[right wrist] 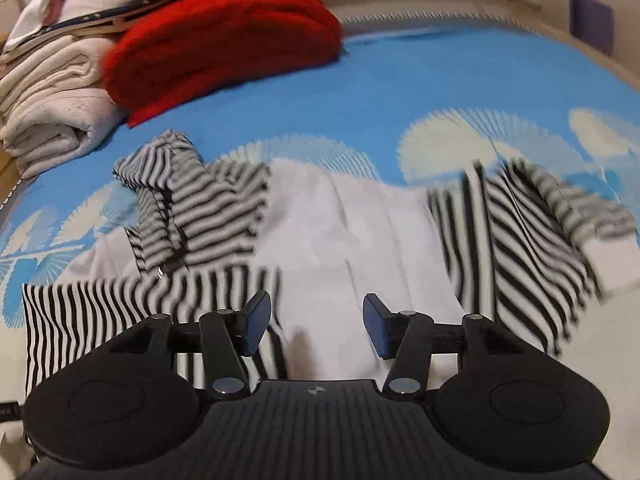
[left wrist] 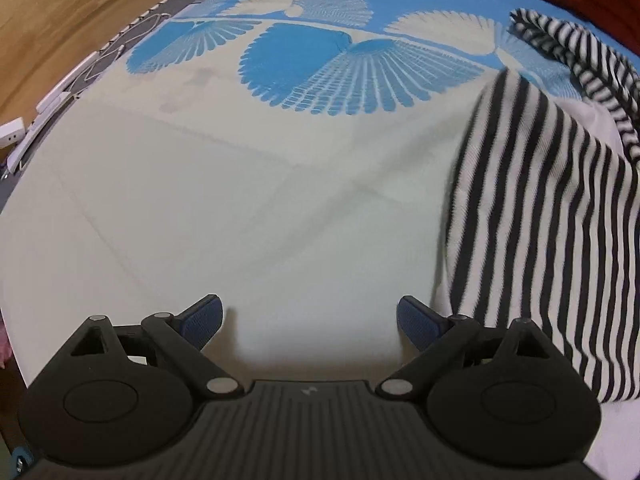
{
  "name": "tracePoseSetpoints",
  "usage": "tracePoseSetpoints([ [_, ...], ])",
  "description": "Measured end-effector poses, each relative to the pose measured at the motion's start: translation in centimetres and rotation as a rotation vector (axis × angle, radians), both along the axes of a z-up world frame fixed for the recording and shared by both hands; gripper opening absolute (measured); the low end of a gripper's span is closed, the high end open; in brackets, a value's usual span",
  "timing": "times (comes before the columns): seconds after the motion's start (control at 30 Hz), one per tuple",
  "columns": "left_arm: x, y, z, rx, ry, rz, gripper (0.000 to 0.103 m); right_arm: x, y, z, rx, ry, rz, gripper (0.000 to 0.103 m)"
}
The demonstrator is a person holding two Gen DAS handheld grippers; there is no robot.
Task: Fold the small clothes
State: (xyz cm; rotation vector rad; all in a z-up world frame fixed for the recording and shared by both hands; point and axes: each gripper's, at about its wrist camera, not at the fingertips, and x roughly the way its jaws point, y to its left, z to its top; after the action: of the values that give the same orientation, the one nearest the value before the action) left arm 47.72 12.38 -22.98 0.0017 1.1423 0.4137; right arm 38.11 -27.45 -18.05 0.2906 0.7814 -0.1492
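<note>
in the left wrist view, the left gripper (left wrist: 310, 320) was seen nearest, its blue-padded fingers (left wrist: 208, 316) spread wide with nothing between them, held over a pale part of the bed sheet (left wrist: 224, 208). just to its right, the striped garment (left wrist: 548, 216) was found, a black-and-white panel lying beside the right finger, with a white part of the same piece showing at its edges. further back on that side, a finer-striped sleeve (left wrist: 580, 52) was seen bunched up. beyond the pale area, the sheet turned blue with fan-shaped leaf prints, and a strip of wooden floor (left wrist: 60, 12) was visible past the bed's left edge, with white cables (left wrist: 92, 64) along the mattress border.

in the right wrist view, the right gripper (right wrist: 316, 328) was likewise seen parted wide and empty, poised over the white middle of the striped garment (right wrist: 336, 232). striped panels were spread to either side of it, the right one blurred, and a finely striped sleeve (right wrist: 188, 200) was crumpled over the left part. farther off, a folded red blanket (right wrist: 224, 40) rested on the blue sheet, touching a stack of folded white cloths (right wrist: 52, 104) at the far left.
</note>
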Motion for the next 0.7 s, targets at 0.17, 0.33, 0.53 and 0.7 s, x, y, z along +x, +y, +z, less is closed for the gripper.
tracePoseSetpoints([
  [0.17,0.2,2.2,0.6,-0.024,-0.032,0.082,0.097,3.6,3.4,1.1,0.011,-0.036,0.127,0.053],
  [0.33,0.5,3.0,0.5,-0.061,-0.012,0.087,0.097,5.1,2.0,-0.5,-0.112,0.011,-0.055,0.053],
  [0.53,0.4,2.1,0.4,-0.058,-0.006,0.062,0.097,5.7,-1.1,-4.9,-0.014,0.173,-0.081,0.054],
  [0.7,0.5,1.3,0.3,-0.037,-0.014,0.050,0.097,4.3,0.2,-3.1,0.014,0.063,0.026,0.011],
])
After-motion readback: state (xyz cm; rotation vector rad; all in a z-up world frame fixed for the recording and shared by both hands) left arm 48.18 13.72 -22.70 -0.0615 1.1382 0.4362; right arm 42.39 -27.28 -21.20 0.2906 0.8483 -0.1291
